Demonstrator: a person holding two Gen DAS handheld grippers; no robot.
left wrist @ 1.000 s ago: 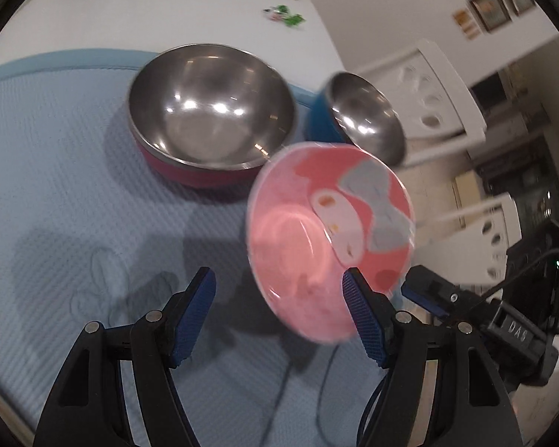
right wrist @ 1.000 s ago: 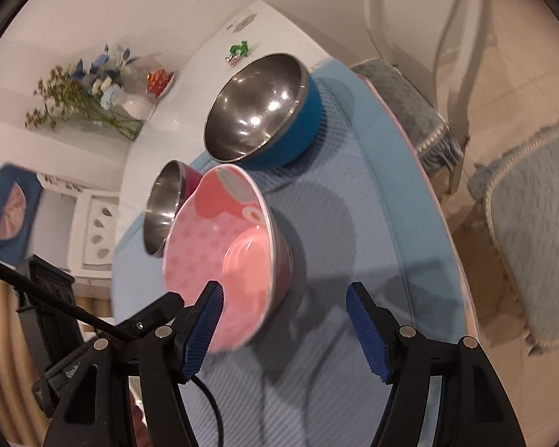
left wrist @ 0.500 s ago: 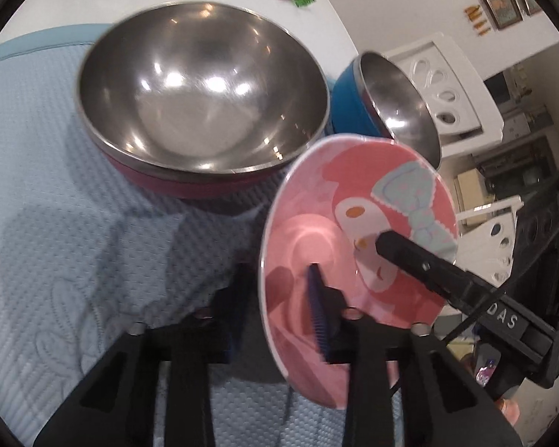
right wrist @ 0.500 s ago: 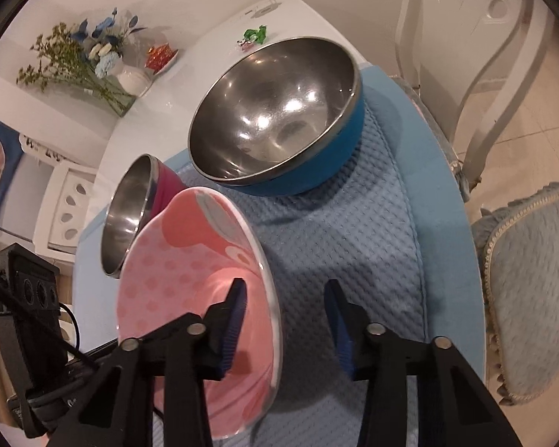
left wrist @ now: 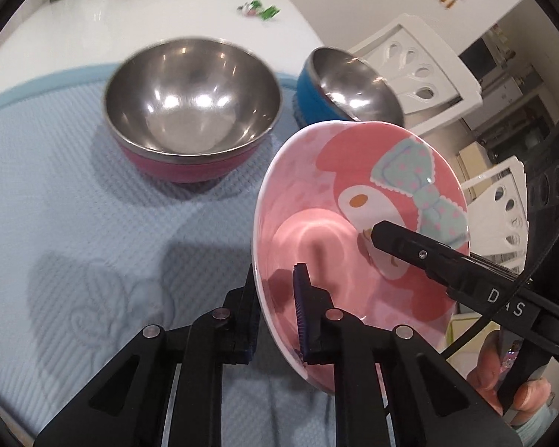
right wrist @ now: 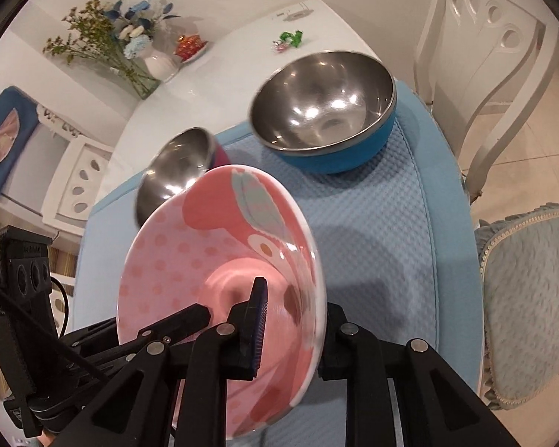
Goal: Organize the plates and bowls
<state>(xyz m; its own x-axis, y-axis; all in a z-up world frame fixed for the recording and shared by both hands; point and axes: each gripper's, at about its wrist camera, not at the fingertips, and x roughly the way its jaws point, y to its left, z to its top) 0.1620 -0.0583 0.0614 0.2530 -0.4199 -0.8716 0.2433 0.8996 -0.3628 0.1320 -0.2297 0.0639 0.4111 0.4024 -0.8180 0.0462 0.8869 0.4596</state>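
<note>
Item: pink cartoon bowl [left wrist: 357, 223], tilted on edge above the blue mat [left wrist: 74, 193], near side of the magenta steel bowl [left wrist: 192, 108]. Change: left tongs [left wrist: 275, 309] and right tongs [right wrist: 290, 320], spread a second ago, have just been closing and now pinch opposite rims. Blue steel bowl [right wrist: 326, 111] beyond, untouched. Judgement: grasp secured; bowl ready to carry for stacking.

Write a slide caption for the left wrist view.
Both tongs, left and right, clamp the tilted pink cartoon bowl above the blue mat, near two steel-lined bowls.
</note>
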